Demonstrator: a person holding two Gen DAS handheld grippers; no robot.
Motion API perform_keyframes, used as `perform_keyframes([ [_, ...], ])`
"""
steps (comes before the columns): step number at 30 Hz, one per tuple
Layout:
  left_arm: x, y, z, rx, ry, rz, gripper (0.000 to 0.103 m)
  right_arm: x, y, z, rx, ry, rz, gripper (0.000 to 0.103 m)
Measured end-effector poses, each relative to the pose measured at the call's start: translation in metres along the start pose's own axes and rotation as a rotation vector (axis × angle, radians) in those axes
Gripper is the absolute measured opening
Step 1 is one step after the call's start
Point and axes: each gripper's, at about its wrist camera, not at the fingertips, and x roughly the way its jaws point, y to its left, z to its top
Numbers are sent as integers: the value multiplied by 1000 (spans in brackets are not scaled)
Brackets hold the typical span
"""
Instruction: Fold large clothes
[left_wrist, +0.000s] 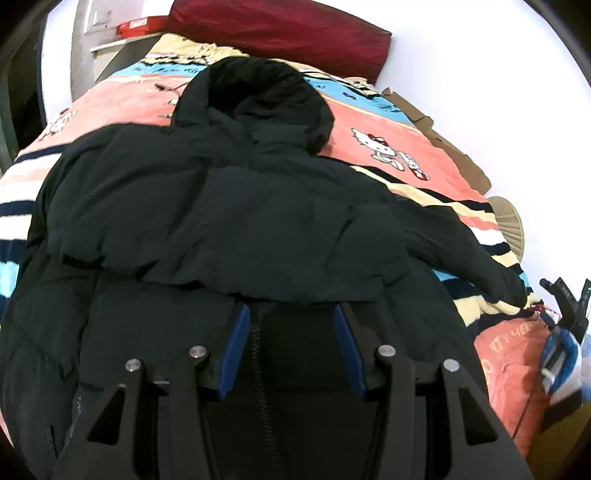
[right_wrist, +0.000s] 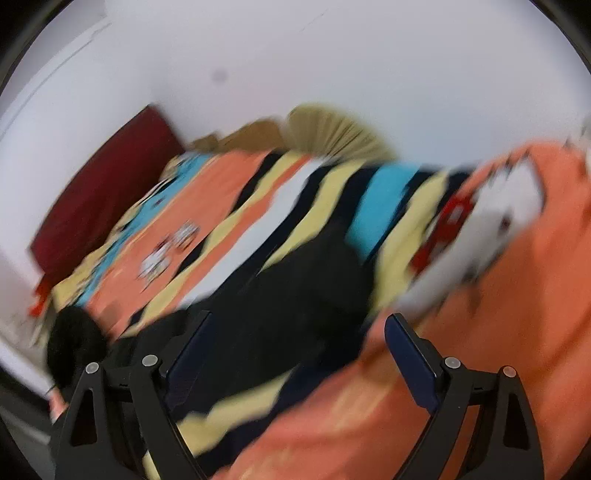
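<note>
Black puffer jacket (left_wrist: 229, 206) lies flat on the bed, over the striped cartoon blanket (left_wrist: 388, 122), hood (left_wrist: 255, 96) pointing toward the dark red pillow (left_wrist: 295, 29) at the far end. Fabric is thick and quilted, with horizontal puffs across the body and a zipper line running down the middle near the camera. One sleeve (left_wrist: 461, 251) is flung out to the right across the yellow, black and blue stripes, cuff close to the bed's right edge; the opposite side of the jacket bulges over toward the left edge. Left claw (left_wrist: 291, 350) hangs over the jacket's lower body, blue pads (left_wrist: 236, 354) partly apart with jacket fabric and the zipper between them; can't tell whether the pads press the cloth. Right claw (right_wrist: 299, 362) is spread wide, nothing between its pads, hovering over the sleeve area and blanket; that view is heavily motion-blurred, so contact there can't be judged. In the left view the right claw shows as a blue-and-black shape (left_wrist: 561, 343) at the far right, off the bed's corner. Open blanket: a broad band to the right of the hood and a strip at the near right corner. Bed's right side runs against a white wall (left_wrist: 480, 55) with cardboard (left_wrist: 436, 129) and a pleated tan fan (left_wrist: 509, 221) wedged along it. Left side is tight to the jacket, with white furniture and a red box (left_wrist: 136, 26) beyond the far left corner.
</note>
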Motion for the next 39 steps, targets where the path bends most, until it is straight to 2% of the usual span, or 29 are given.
perform_keyframes([
  [4,8,9,-3,-28,17,-2,46,38,-16,31,11,32,-62,92],
  [9,10,18,-7,-49,35,0,46,84,-19,32,-43,115,-126,92],
  [11,7,18,-7,-42,31,4,46,96,-10,29,-102,134,-112,92],
  [13,3,18,-8,-43,27,10,46,107,-5,24,-138,177,-109,79],
  [14,-1,20,-9,-47,23,10,46,113,-3,20,-143,211,-80,53],
  [15,-4,21,-10,-49,20,11,46,114,-4,18,-126,226,-44,41],
  [18,-17,23,-13,-50,6,13,46,99,-2,16,-110,199,7,22],
  [20,-26,24,-14,-48,-8,18,46,87,6,15,-118,178,40,19],
  [26,-59,38,-19,-81,-63,45,46,43,51,14,-124,137,228,15],
  [28,-70,44,-21,-88,-81,62,46,27,71,11,-151,128,266,15],
  [35,-105,80,-32,-153,-128,76,46,-39,178,-6,-295,108,450,15],
  [39,-124,109,-36,-189,-146,86,46,-70,253,-34,-386,125,561,15],
])
